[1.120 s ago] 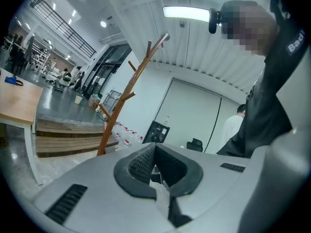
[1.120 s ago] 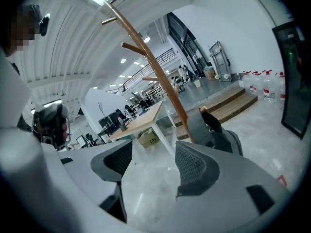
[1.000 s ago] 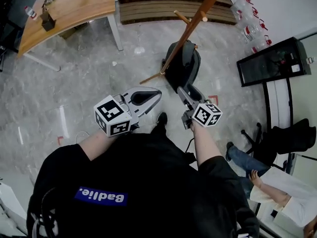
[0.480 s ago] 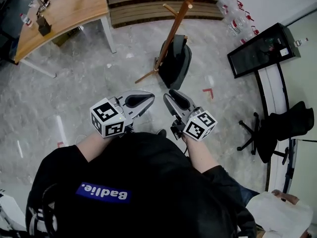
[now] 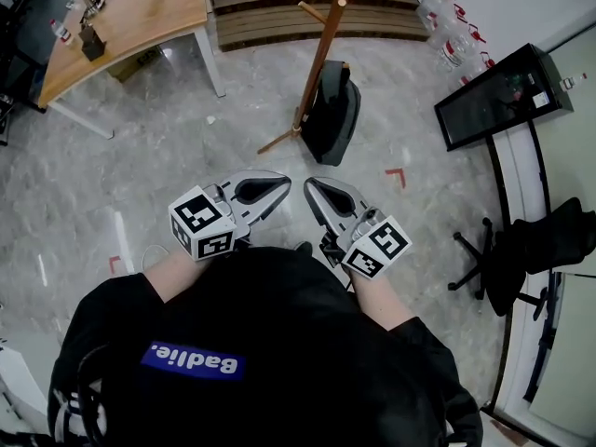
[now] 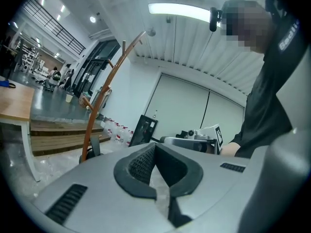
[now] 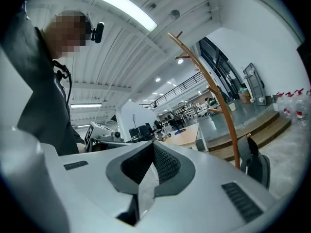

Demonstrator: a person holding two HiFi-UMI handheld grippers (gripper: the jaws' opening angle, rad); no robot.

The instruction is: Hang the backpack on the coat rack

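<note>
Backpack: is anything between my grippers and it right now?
Nothing visible. Only bare floor lies between the left gripper, the right gripper and the backpack, which is close against the coat rack pole. Both grippers are shut and empty.

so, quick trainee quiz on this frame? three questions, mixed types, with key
1. True or false: the right gripper is holding the backpack.
2. Where is the backpack? A) on the table B) against the pole of the coat rack C) on the office chair
3. Fill in: the jaws of the left gripper and the right gripper are both ____.

Key: 1 false; 2 B; 3 shut, nothing between them.
</note>
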